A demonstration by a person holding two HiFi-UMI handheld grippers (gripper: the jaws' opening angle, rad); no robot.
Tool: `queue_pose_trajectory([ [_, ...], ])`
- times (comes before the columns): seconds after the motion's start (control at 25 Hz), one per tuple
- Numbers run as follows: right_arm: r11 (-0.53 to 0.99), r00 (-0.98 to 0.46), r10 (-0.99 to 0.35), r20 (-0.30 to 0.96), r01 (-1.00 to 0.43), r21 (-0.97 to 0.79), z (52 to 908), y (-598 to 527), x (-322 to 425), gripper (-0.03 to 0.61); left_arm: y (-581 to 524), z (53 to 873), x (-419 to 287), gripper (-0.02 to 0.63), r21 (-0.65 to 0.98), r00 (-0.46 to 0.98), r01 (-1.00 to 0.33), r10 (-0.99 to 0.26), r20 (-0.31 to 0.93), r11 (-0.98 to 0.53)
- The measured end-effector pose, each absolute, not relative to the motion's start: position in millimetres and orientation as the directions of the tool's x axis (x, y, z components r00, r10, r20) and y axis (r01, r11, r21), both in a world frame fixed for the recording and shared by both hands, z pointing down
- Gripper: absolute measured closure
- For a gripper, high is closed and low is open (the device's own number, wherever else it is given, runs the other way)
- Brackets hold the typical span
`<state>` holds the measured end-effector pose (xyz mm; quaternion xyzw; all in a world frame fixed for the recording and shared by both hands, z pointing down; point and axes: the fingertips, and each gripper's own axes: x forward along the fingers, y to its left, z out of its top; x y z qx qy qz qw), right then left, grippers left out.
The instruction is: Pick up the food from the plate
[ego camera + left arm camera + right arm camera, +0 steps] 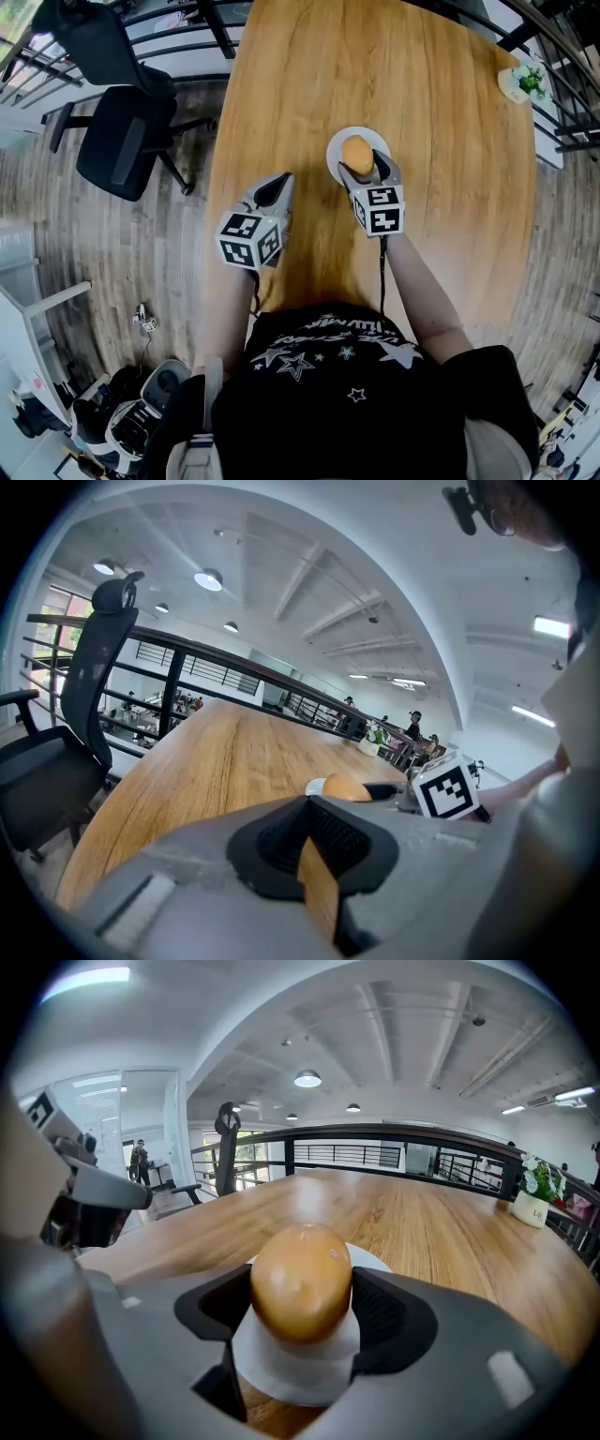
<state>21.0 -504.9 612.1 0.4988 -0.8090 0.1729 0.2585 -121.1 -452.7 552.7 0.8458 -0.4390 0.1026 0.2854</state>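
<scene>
A golden-brown bread roll (357,155) sits on a small white plate (334,139) near the middle of the wooden table (309,84). My right gripper (364,166) reaches over the plate's near rim. In the right gripper view the roll (301,1283) fills the gap, both black pads (382,1314) lie against its sides, and it still rests on the plate (373,1262). My left gripper (277,184) hovers left of the plate, jaws together and empty. The left gripper view shows its pads (281,841) meeting, with the roll (347,787) beyond.
A black office chair (127,131) stands off the table's left edge. A small potted plant (525,81) sits at the far right corner of the table, and railings run behind it. Bags and gear lie on the floor at lower left (141,412).
</scene>
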Motion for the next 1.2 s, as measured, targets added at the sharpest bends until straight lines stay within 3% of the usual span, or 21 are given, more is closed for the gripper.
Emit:
queue_pose_trajectory([
  [1.2,0.398,-0.367,-0.797,0.479,-0.916,-0.038,530.6,-454.5,58.5,0.245,-399.2,503.8,-91.9,0.612,0.343,0.62,-0.783,-0.699,0.357,-0.519],
])
